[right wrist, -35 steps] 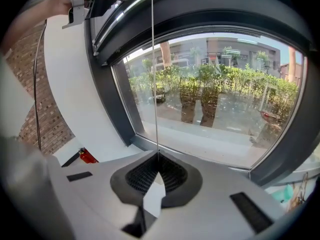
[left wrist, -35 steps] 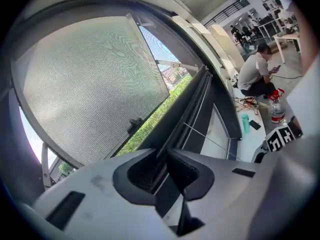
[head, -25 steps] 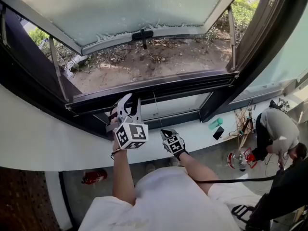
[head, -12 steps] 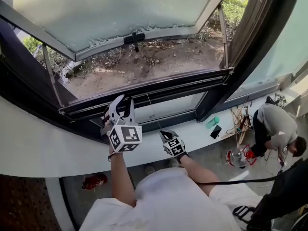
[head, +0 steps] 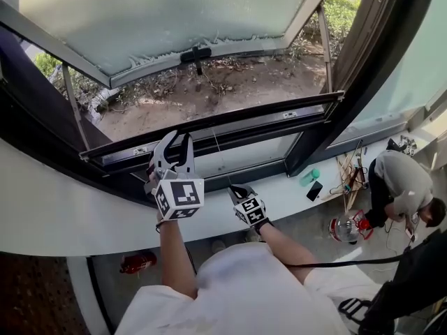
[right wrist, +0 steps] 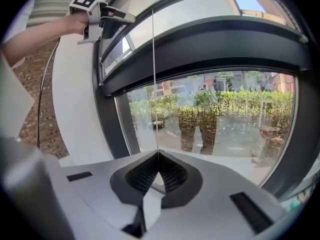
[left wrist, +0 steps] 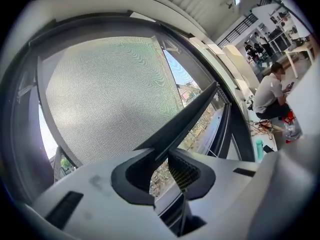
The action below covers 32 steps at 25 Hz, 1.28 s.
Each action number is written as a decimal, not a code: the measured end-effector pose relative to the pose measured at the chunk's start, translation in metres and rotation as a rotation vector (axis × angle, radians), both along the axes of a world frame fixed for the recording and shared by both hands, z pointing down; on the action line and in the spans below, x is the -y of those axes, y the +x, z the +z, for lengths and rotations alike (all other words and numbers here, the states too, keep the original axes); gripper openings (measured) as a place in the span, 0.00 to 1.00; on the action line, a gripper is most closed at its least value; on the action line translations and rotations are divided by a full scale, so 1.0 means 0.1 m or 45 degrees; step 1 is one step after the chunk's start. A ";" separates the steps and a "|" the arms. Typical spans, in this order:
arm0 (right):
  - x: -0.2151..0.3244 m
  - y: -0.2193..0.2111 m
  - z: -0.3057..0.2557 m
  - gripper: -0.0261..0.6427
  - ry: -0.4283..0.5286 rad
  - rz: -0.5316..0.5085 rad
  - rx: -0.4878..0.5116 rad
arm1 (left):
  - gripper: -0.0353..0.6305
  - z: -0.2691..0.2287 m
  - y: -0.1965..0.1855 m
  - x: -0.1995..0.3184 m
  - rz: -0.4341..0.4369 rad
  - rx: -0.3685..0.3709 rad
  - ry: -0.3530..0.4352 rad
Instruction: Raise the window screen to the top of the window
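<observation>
The window screen's dark bottom bar (head: 230, 121) runs slantwise across the window opening, with its grey mesh (left wrist: 110, 94) above it. My left gripper (head: 172, 142) is shut on this bar near its left end; in the left gripper view the bar (left wrist: 195, 109) passes between the pads of the left gripper (left wrist: 167, 151). My right gripper (head: 234, 189) sits lower and to the right, shut on a thin pull cord (head: 218, 155). In the right gripper view the cord (right wrist: 153, 84) drops straight into the shut right gripper (right wrist: 158, 156).
An outer sash of frosted glass (head: 174, 12) with a black handle (head: 195, 53) swings outward over bare ground. A white sill (head: 63, 208) curves below. A person (head: 401, 180) crouches at right near a green bottle (head: 313, 178) and red gear (head: 347, 229).
The screen's bottom bar has risen in the opening. Both grippers moved up with it, the left still on the bar, the right still on the cord.
</observation>
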State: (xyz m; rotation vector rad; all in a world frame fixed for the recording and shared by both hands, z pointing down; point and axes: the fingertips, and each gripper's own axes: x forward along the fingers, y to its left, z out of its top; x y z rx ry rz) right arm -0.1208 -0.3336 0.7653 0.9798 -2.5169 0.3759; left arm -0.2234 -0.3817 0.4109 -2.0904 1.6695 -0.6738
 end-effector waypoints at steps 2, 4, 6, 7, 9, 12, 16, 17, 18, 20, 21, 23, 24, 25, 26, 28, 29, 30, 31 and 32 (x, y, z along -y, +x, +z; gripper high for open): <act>0.00 -0.02 -0.05 0.04 -0.001 0.009 0.029 | 0.15 -0.06 0.01 -0.01 0.007 -0.008 0.011; 0.01 -0.03 -0.10 0.04 0.006 0.014 0.048 | 0.15 -0.12 0.01 -0.02 0.022 -0.037 0.024; 0.05 -0.03 -0.15 0.04 0.018 0.024 0.061 | 0.15 -0.18 0.00 -0.03 0.034 -0.075 0.035; 0.07 -0.03 -0.17 0.04 0.022 0.030 0.068 | 0.15 -0.21 0.00 -0.03 0.036 -0.087 0.040; 0.07 -0.03 -0.20 0.04 0.026 0.036 0.076 | 0.15 -0.24 -0.01 -0.02 0.031 -0.096 0.050; 0.06 -0.05 -0.23 0.04 0.032 0.031 0.078 | 0.15 -0.27 0.00 -0.01 0.019 -0.100 0.055; 0.05 -0.05 -0.24 0.04 0.035 0.034 0.085 | 0.15 -0.29 0.00 -0.02 0.023 -0.115 0.055; 0.05 -0.05 -0.24 0.04 0.035 0.037 0.088 | 0.15 -0.29 0.00 -0.02 0.025 -0.124 0.055; 0.04 -0.06 -0.24 0.04 0.036 0.039 0.092 | 0.15 -0.30 0.00 -0.02 0.026 -0.133 0.056; 0.05 -0.07 -0.26 0.04 0.043 0.042 0.100 | 0.15 -0.31 -0.02 -0.02 0.028 -0.151 0.061; 0.05 -0.08 -0.27 0.04 0.046 0.044 0.103 | 0.15 -0.32 -0.02 -0.02 0.027 -0.156 0.066; 0.06 -0.09 -0.28 0.04 0.052 0.044 0.107 | 0.15 -0.34 -0.03 -0.01 0.024 -0.161 0.071; 0.07 -0.10 -0.28 0.04 0.054 0.043 0.109 | 0.15 -0.33 -0.03 -0.01 0.024 -0.160 0.070; 0.07 -0.10 -0.29 0.04 0.055 0.044 0.112 | 0.15 -0.34 -0.03 0.00 0.027 -0.156 0.068; 0.08 -0.10 -0.29 0.04 0.057 0.045 0.116 | 0.15 -0.36 -0.02 -0.01 0.030 -0.148 0.068; 0.10 -0.09 -0.32 0.04 0.066 0.051 0.121 | 0.15 -0.44 -0.02 -0.01 0.039 -0.131 0.079; 0.11 -0.09 -0.34 0.04 0.071 0.056 0.125 | 0.15 -0.46 -0.01 -0.01 0.042 -0.128 0.086; 0.13 -0.09 -0.35 0.04 0.076 0.060 0.129 | 0.15 -0.49 -0.02 -0.01 0.043 -0.127 0.093; 0.14 -0.09 -0.37 0.04 0.082 0.062 0.134 | 0.15 -0.50 -0.02 0.00 0.043 -0.126 0.100; 0.15 -0.10 -0.39 0.04 0.087 0.061 0.139 | 0.15 -0.52 -0.02 0.00 0.043 -0.126 0.107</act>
